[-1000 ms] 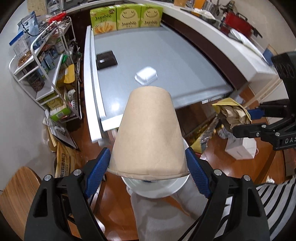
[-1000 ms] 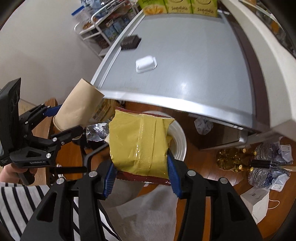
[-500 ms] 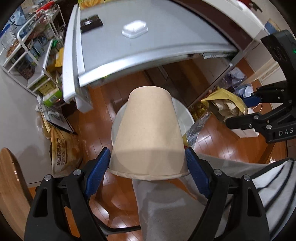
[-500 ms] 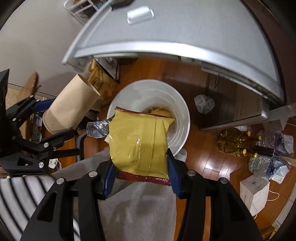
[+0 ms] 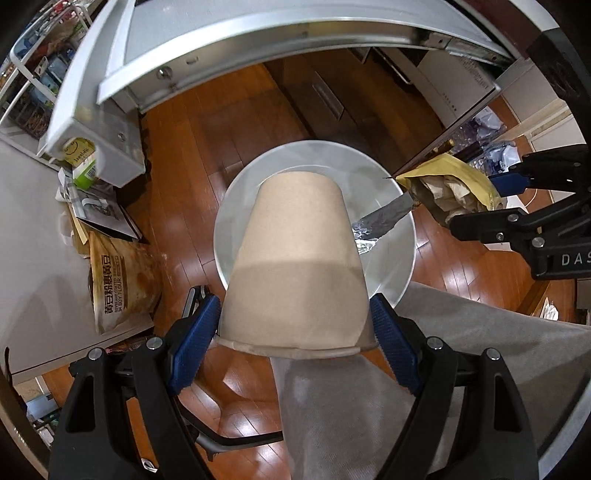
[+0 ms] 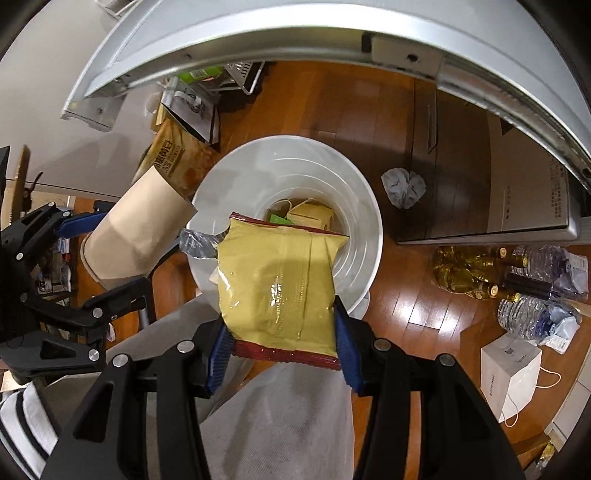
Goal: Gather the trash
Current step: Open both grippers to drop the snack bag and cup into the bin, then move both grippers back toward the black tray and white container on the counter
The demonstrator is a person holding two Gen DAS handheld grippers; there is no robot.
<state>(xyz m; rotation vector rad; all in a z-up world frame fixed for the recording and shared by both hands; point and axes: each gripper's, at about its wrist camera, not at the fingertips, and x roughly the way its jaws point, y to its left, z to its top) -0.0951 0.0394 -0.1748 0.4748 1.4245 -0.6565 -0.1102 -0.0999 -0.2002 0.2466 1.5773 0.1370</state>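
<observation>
My left gripper [image 5: 295, 332] is shut on a brown paper cup [image 5: 295, 258], bottom pointing forward, held over the white trash bin [image 5: 391, 273]. My right gripper [image 6: 282, 343] is shut on a yellow snack bag [image 6: 277, 284] with a red edge, held over the same bin [image 6: 354, 192]. The bin holds a brown box and other trash [image 6: 310, 216]. In the right wrist view the cup [image 6: 136, 236] and left gripper [image 6: 74, 258] are at the bin's left rim. In the left wrist view the bag [image 5: 447, 188] and right gripper [image 5: 509, 199] are at its right rim.
The grey table edge [image 5: 258, 29] arches above the bin. A flour bag [image 5: 122, 280] leans by the wall on the left. A crumpled grey wad [image 6: 402, 186], bottles [image 6: 476, 269] and a white box [image 6: 509, 376] lie on the wood floor. My grey trouser leg [image 6: 280, 417] is below.
Both grippers have tilted down and moved over the bin, so the tabletop has slid out of view. Each still holds its item.
</observation>
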